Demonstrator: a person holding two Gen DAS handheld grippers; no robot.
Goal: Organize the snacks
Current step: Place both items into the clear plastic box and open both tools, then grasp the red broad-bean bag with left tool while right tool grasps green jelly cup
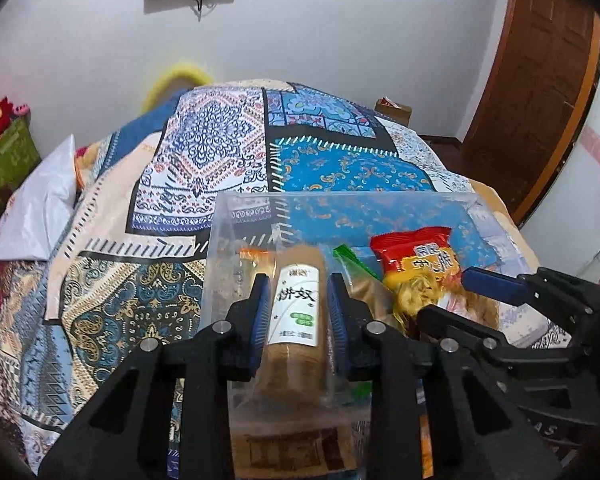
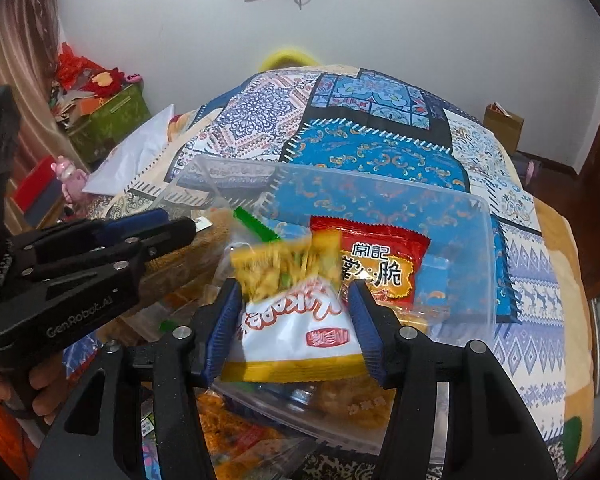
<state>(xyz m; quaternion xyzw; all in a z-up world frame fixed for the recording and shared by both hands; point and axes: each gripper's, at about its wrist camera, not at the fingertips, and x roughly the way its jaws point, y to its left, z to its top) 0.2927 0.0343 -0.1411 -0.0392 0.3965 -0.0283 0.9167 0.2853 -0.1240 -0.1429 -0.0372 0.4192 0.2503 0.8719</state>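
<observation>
My left claw (image 1: 298, 312) is clamped on a brown biscuit pack (image 1: 296, 320), my right claw (image 2: 296, 328) on a white-and-yellow snack bag (image 2: 300, 336), both poised over the clear bin (image 2: 460, 216) on the bed. A red packet (image 2: 380, 264) already lies inside. Only the right view shows loose snacks (image 2: 236, 428) waiting below.
</observation>
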